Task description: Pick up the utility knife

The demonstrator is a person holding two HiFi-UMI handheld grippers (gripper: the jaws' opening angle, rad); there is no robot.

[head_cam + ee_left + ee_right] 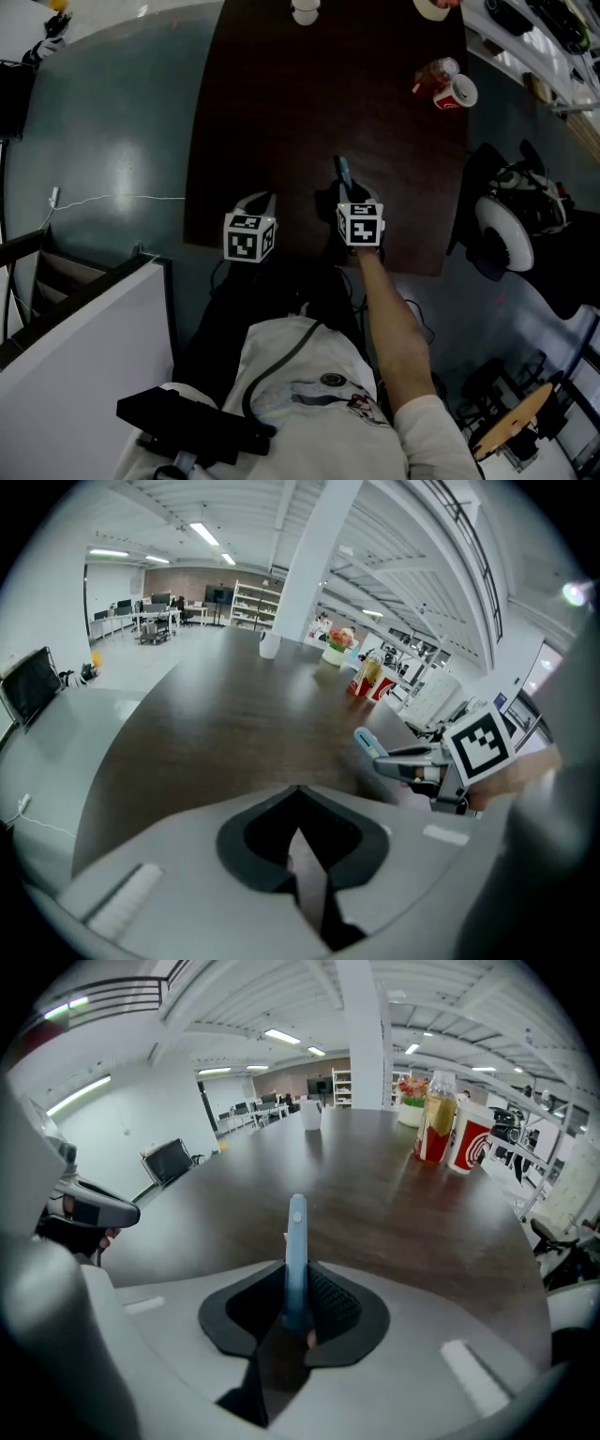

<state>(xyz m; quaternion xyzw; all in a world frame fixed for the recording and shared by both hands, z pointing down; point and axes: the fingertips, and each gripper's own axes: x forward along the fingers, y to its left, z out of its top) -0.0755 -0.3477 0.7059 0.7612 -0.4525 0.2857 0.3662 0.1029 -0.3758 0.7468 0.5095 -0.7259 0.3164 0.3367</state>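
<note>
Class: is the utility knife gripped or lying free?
Gripped: the utility knife stands between the closed pads of the right gripper.

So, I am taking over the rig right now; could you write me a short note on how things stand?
Right gripper: fingers shut on the utility knife, whose light blue body sticks out forward past them.
Left gripper: fingers together, holding nothing, beside the right one at the near edge of the table.
Done: knife is grasped.
Left: lift it clear. I cannot tell whether it is off the table.
</note>
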